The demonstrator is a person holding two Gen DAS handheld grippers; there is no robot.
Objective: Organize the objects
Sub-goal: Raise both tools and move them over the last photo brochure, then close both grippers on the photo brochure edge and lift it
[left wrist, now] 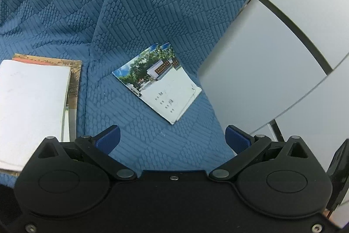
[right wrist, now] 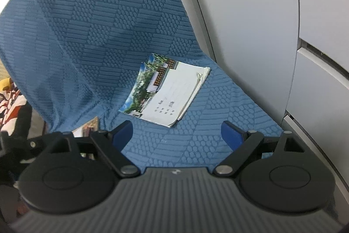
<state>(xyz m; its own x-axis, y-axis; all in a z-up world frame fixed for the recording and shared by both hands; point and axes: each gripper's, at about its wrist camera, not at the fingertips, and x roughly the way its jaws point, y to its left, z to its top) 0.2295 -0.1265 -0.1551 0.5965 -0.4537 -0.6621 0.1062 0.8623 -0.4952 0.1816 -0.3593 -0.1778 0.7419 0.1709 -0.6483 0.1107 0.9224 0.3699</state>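
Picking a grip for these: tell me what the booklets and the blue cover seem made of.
Booklets: paper, probably thin card covers with a printed photo; the corners curl and sheet edges show. Blue cover: woven or knitted fabric, matte, with raised block patterns and soft folds.

Blue geometric-textured cover (left wrist: 152, 3), photo-and-white booklets (left wrist: 159, 82), white notebook (left wrist: 30, 106), grey-white panels (left wrist: 272, 58), blue-padded black hand-held gripper (left wrist: 172, 137).

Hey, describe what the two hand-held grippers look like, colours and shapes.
Left hand-held gripper: glossy black body, two round housings, black linkage arms with silver rivets, blue finger pads. Right hand-held gripper: same black housings, linkages and blue pads, but a grey ribbed body.
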